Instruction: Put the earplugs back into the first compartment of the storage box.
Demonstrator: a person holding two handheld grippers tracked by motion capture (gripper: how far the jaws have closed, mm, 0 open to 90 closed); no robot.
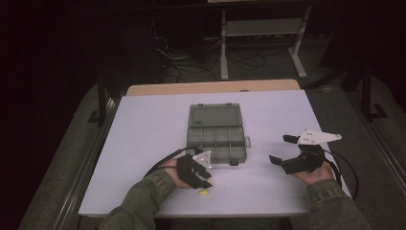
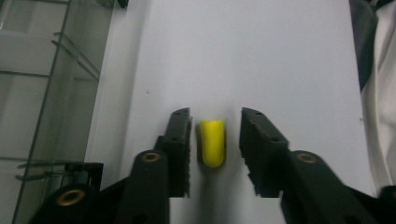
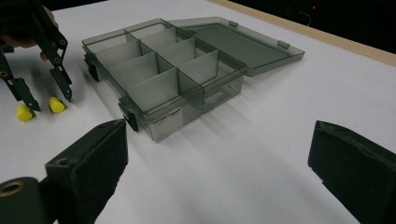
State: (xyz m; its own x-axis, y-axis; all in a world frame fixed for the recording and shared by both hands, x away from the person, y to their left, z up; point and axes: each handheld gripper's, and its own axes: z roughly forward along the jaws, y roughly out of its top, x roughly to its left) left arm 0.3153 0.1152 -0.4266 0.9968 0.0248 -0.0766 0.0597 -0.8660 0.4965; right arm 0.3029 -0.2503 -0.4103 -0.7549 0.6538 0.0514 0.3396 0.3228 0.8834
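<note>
At lower centre of the high view, the left claw [image 2: 215,140] straddles a yellow plug [image 2: 212,142], jaws apart, its long axis along them. The right claw [image 1: 286,149], wide open, sits well apart.

Dim, grainy high view with black surroundings, my white matte table top [image 1: 143,143] evenly lit, soft shadows beneath my jaws, close foreground blurred

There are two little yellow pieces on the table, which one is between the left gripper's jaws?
The yellow piece nearer the organizer box sits between the left hand-held gripper jaws; the other yellow piece lies outside them, farther from the box.
</note>
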